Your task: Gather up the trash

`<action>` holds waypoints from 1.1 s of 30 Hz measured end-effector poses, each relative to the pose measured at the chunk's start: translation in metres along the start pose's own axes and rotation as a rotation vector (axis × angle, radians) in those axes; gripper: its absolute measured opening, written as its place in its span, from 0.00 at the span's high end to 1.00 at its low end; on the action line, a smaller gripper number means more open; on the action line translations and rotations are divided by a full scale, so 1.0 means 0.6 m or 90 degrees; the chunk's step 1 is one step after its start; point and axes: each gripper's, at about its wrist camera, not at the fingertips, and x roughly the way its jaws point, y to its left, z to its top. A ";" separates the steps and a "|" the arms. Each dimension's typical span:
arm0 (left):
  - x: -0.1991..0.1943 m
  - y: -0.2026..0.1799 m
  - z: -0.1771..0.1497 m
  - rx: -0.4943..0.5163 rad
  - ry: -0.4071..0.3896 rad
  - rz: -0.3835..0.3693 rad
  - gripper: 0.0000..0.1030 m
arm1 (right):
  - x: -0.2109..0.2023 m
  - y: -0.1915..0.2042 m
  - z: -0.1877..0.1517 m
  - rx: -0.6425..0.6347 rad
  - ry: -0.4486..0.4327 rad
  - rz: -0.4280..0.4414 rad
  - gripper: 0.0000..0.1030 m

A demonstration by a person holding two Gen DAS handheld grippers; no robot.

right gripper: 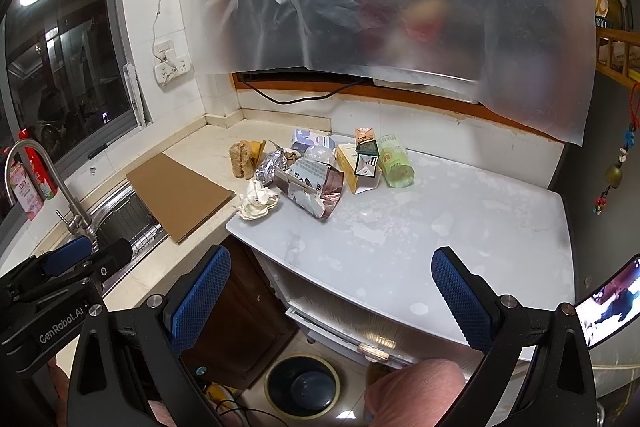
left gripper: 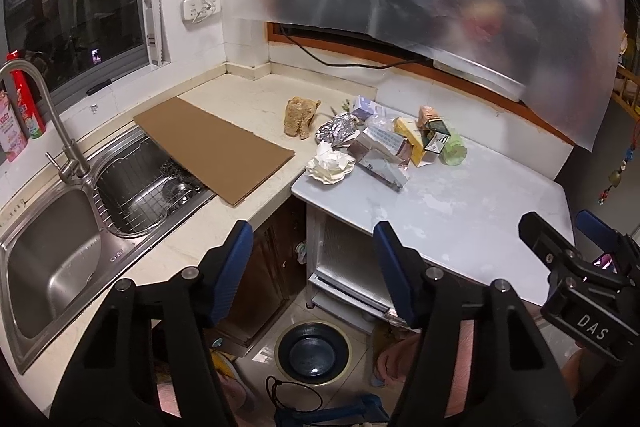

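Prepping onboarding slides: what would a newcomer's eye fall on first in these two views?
The heap of trash at the back of the white table: cartons, foil, a green cup, with a crumpled tissue at its near left edge. Next, the cardboard sheet lying half over the sink, and the bin on the floor below. Both grippers' fingers are open, holding nothing.

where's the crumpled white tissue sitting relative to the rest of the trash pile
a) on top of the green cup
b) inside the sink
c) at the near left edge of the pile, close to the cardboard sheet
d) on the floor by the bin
c: the crumpled white tissue lies on the counter at the pile's near left edge, just right of the flat cardboard sheet, away from the green cup on the far right.
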 end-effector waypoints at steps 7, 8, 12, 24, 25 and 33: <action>-0.004 0.000 -0.004 0.003 -0.002 0.006 0.41 | -0.007 0.004 0.006 -0.005 -0.004 0.001 0.01; -0.006 -0.001 -0.004 0.004 -0.004 0.004 0.41 | -0.010 0.012 0.005 -0.008 -0.006 0.001 0.01; -0.011 -0.003 0.000 0.007 -0.011 -0.016 0.41 | -0.019 0.019 0.001 -0.009 -0.009 0.003 0.01; -0.011 -0.002 0.015 -0.007 -0.038 -0.040 0.41 | -0.015 0.019 0.003 -0.006 -0.009 0.003 0.01; -0.010 0.000 0.017 -0.010 -0.041 -0.040 0.41 | -0.015 0.021 0.003 -0.005 -0.008 0.004 0.01; 0.014 0.021 0.033 -0.028 -0.034 -0.035 0.41 | -0.001 0.012 0.020 0.003 -0.011 0.007 0.01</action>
